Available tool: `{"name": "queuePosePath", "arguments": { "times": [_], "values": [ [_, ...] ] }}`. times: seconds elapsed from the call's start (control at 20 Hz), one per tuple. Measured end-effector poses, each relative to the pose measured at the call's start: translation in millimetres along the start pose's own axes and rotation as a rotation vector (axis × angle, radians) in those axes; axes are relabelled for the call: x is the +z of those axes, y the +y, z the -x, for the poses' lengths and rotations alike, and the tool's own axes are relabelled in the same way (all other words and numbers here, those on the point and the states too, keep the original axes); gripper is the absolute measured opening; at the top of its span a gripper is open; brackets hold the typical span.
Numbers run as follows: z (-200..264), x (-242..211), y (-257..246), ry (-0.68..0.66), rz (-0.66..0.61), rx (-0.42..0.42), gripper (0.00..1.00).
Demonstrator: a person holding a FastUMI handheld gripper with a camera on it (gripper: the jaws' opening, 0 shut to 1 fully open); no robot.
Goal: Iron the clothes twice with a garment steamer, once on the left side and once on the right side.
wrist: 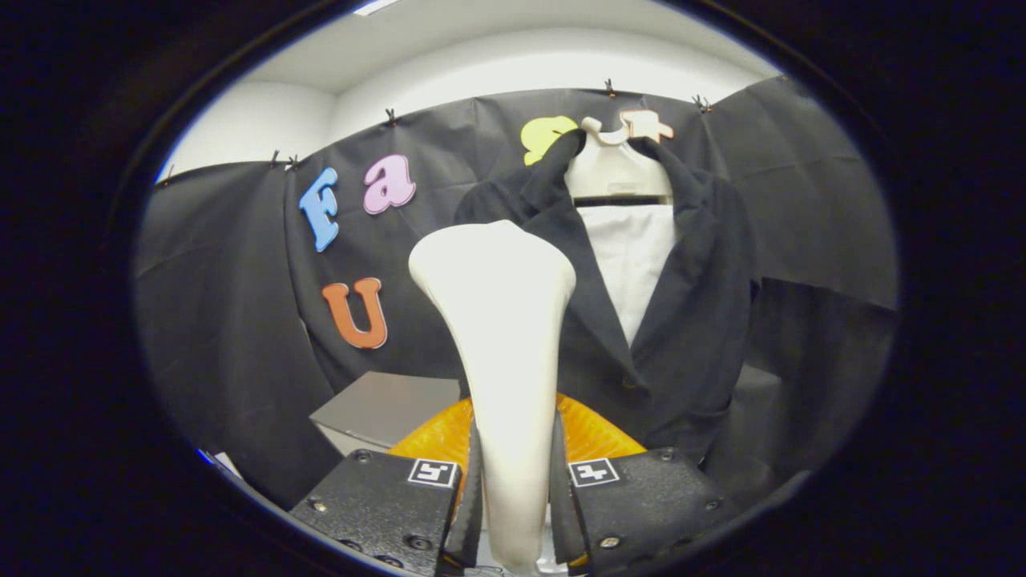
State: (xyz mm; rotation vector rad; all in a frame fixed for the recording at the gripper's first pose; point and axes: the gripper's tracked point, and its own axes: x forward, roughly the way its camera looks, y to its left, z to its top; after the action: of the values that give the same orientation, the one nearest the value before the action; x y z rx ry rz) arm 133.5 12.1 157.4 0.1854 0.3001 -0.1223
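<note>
Gripper view: black gripper (513,489) clamps upright cream plastic garment steamer (501,320), head pointing upward; black hanging jacket (689,320) partly hidden behind.

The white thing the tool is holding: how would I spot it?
Start at the black jacket on its pale hanger against the booth wall. Before it, rising between the tool's two black fingers, which press on its neck, stands the garment steamer: smooth, cream-white, widening upward.
</note>
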Motion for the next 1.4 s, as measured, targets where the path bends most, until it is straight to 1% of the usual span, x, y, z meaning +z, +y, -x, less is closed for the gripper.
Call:
{"name": "queuePosePath", "arguments": {
  "times": [0.2, 0.4, 0.55, 0.7, 0.9, 1.1, 1.2, 1.4],
  "values": [
    [-24.9, 44.8, -16.4, -0.078, -0.003, -0.048, 0.37],
    [-46.5, 62.1, -32.0, -0.087, -0.015, -0.089, 0.37],
    [-62.4, 52.8, -36.1, -0.06, 0.008, -0.091, 0.37],
    [-76.0, 48.5, -46.5, -0.047, 0.02, -0.125, 0.37],
    [-78.8, 34.3, -52.5, -0.049, 0.05, -0.161, 0.37],
    [-74.8, 15.1, -52.1, -0.026, 0.064, -0.148, 0.37],
    [-72.2, -0.8, -54.6, -0.003, 0.059, -0.139, 0.37],
    [-68.9, -37.2, -59.6, 0.047, 0.091, -0.133, 0.37]
  ]
}}
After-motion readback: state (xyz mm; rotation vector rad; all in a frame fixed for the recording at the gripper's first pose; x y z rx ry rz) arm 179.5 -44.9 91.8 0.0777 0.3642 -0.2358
